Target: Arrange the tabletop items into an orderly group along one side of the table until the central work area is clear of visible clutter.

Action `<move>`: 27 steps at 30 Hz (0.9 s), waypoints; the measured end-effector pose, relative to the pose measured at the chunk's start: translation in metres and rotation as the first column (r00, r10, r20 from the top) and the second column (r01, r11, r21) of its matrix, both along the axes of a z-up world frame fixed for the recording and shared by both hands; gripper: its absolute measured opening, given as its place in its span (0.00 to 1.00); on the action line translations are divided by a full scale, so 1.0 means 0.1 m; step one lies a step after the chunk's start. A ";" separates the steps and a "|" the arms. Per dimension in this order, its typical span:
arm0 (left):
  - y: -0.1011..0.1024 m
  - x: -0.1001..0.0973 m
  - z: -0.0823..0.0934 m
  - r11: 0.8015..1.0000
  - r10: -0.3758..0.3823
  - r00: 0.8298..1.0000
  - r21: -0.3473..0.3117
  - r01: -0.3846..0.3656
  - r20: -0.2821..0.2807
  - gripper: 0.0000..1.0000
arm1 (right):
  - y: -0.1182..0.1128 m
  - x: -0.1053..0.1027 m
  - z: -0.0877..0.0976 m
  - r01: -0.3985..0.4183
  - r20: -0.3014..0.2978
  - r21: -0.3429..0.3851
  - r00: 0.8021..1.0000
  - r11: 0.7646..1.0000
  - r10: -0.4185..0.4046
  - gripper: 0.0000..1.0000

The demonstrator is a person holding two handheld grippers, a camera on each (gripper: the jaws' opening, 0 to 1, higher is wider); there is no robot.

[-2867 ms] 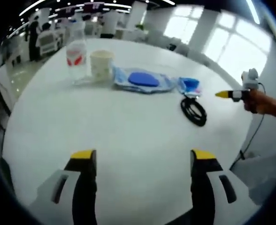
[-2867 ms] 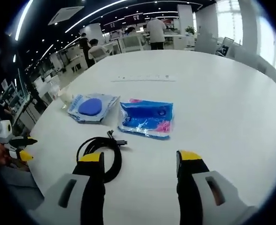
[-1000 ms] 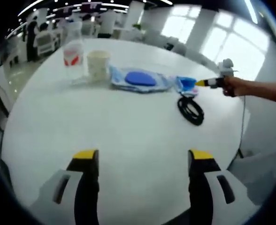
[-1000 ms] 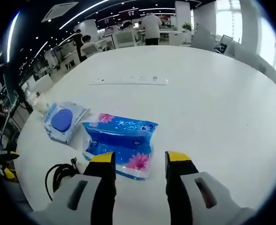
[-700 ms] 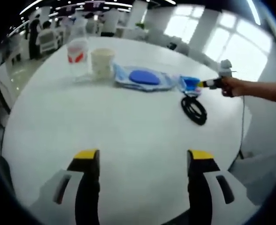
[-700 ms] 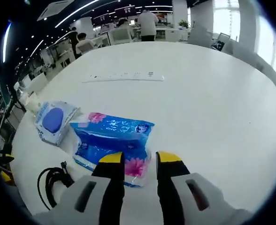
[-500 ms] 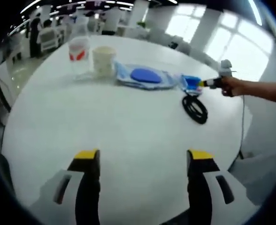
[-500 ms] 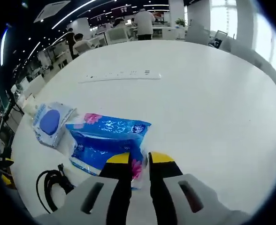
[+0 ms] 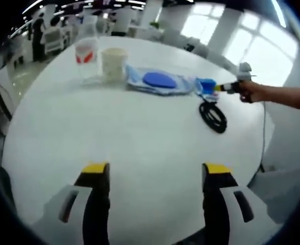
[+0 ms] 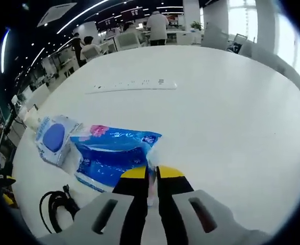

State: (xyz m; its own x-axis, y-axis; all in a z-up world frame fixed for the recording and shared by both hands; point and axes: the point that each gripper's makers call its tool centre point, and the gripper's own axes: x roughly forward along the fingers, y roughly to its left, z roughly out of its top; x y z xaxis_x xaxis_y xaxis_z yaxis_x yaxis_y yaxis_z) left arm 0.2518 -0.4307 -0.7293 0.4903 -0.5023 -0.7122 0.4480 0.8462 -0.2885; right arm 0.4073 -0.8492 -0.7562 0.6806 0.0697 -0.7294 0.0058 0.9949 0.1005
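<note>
In the right gripper view my right gripper (image 10: 152, 174) is shut on the near corner of a blue tissue pack (image 10: 109, 155), whose wrapper bunches up between the jaws. Left of the pack lies a clear bag holding a blue disc (image 10: 53, 137), and a coiled black cable (image 10: 55, 206) lies at the lower left. In the left gripper view my left gripper (image 9: 154, 169) hangs open over bare white table (image 9: 119, 132). Far across it stand a clear bottle with a red label (image 9: 86, 55), a paper cup (image 9: 114, 62), the disc bag (image 9: 158, 80), the tissue pack (image 9: 207, 86) and the cable (image 9: 214, 115), with the right gripper (image 9: 226, 88) at the pack.
A white power strip (image 10: 133, 84) lies farther back on the round white table (image 10: 231, 117). A person's hand (image 9: 254, 93) holds the right gripper at the table's edge. Desks, chairs and people fill the office behind.
My right gripper has closed from open onto the tissue pack's near corner and the wrapper has lifted slightly. The left gripper has stayed open, barely moving.
</note>
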 end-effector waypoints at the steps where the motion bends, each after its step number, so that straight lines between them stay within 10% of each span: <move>1: 0.00 0.00 0.00 1.000 0.001 1.000 0.000 -0.001 0.000 0.71 | 0.01 -0.01 0.01 -0.001 0.001 -0.001 1.000 1.000 0.001 0.05; 14: -0.01 -0.01 -0.01 1.000 -0.002 1.000 -0.005 0.002 -0.005 0.70 | -0.02 0.02 0.02 -0.041 -0.002 -0.027 0.999 0.999 0.041 0.24; 18: -0.03 -0.02 -0.03 1.000 -0.014 1.000 0.002 0.014 -0.009 0.70 | 0.26 -0.29 0.29 -0.035 0.020 -0.013 0.999 0.999 0.035 0.27; 27: -0.03 0.00 0.01 1.000 -0.013 1.000 -0.006 0.013 0.007 0.71 | 0.16 -0.12 0.15 -0.054 -0.004 -0.006 0.999 0.999 0.054 0.36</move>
